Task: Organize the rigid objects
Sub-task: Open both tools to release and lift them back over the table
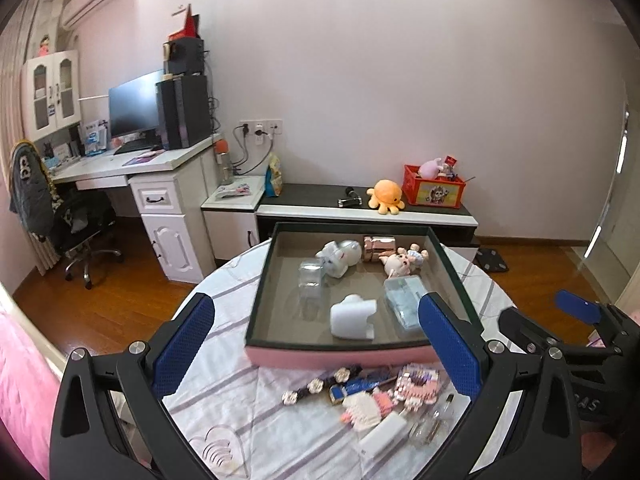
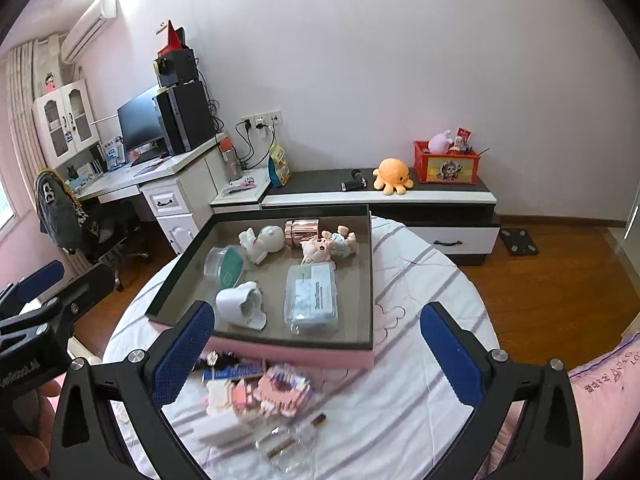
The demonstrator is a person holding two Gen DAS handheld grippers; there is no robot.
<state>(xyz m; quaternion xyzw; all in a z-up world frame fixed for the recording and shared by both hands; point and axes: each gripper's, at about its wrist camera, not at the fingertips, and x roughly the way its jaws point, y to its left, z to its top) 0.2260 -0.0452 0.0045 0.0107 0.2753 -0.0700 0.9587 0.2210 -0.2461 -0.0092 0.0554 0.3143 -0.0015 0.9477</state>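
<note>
My left gripper (image 1: 316, 350) sits nearest the lens, blue pads wide apart, nothing between them. My right gripper (image 2: 316, 350) is the same: jaws spread fully, empty.

Below both, loose items lie on the striped cloth (image 2: 408, 400) of the round table: a pink brick model (image 2: 280, 394), a blue strip (image 1: 362, 387), a black band with flowers (image 1: 320, 384), a white block (image 1: 382, 436), and a clear bottle (image 2: 288, 446), blurred in the right view.

Behind them stands the tray (image 2: 296, 354), pink outside, dark rim, grey floor. Inside it: white holder (image 2: 244, 304) near the front, clear box (image 2: 312, 300) beside it, teal-lidded jar (image 2: 224, 266) on its side, white figure (image 2: 262, 242), rose-gold cylinder (image 2: 302, 232) at the back, and a pig doll (image 2: 326, 246) lying down. All are apart from my grippers.
</note>
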